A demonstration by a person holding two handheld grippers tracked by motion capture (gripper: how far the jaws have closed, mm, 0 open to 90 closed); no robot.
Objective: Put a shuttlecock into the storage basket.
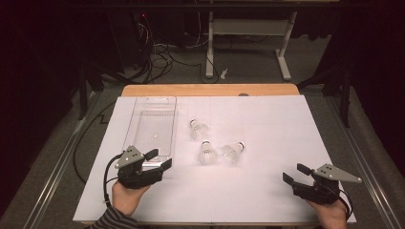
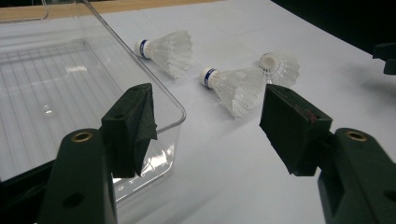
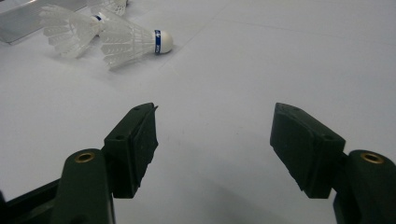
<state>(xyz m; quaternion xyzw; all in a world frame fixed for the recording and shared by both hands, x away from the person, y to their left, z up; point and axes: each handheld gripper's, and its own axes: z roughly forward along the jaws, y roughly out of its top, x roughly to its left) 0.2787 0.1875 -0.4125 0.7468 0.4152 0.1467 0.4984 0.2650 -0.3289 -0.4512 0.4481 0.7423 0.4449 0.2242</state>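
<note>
Three shuttlecocks lie near the middle of the surface, just beside the long right wall of a clear tray that runs along the left edge. Your left claw rests at the tray's near right corner with its jaws spread wide and nothing between them. Your right claw sits near the right near corner, also wide and empty, well apart from the group.

The nearest shuttlecock lies forward and to the right of the left claw, its cork end pointing toward the far edge and its skirt toward you. A second shuttlecock lies just beside it, angled toward the far right corner; the third lies farther back. The left claw is the nearer one.

The surface is a white sheet over a wooden top. Beyond the far edge, the room is dark, with floor cables and a white desk frame.
</note>
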